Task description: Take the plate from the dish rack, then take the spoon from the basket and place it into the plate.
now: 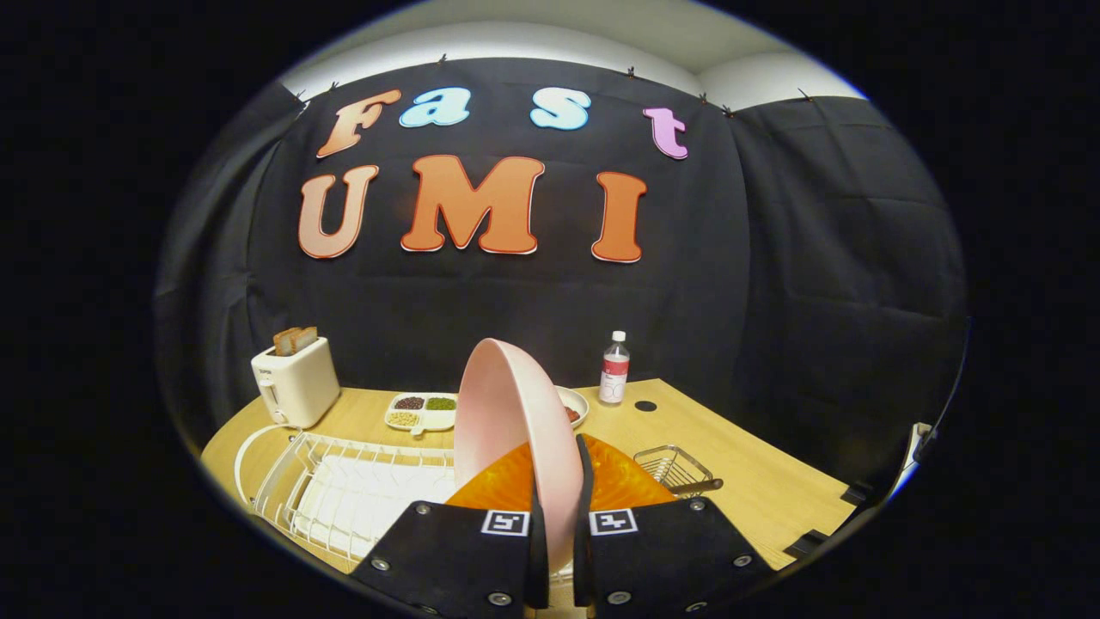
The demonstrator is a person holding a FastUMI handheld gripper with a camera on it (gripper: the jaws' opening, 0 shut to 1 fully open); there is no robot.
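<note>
While the gripper (559, 516) points across the table, its two fingers stand close together and clamp the lower edge of a pink plate (507, 413), one finger pressing on each face. The plate stands on edge, tilted a little, and rises well above the fingertips, clear of the white wire dish rack (335, 486) that lies just ahead and to the left. The rack's slots look vacant.

Surface: light wooden table (756, 481), with a black cloth wall behind it and a strip of white ceiling above.

To the right of the fingers sits a small wire basket (675, 468) with a dark handle, presumably the spoon (698, 487), sticking out of it toward the table's edge. Beyond the rack: a white toaster (296, 383) with bread in its slots, a divided dish (421, 411) of beans, and a bowl (574, 406) partly hidden by the plate. A clear bottle (614, 370) stands farther back right. The plate blocks the middle of the table from sight.
</note>
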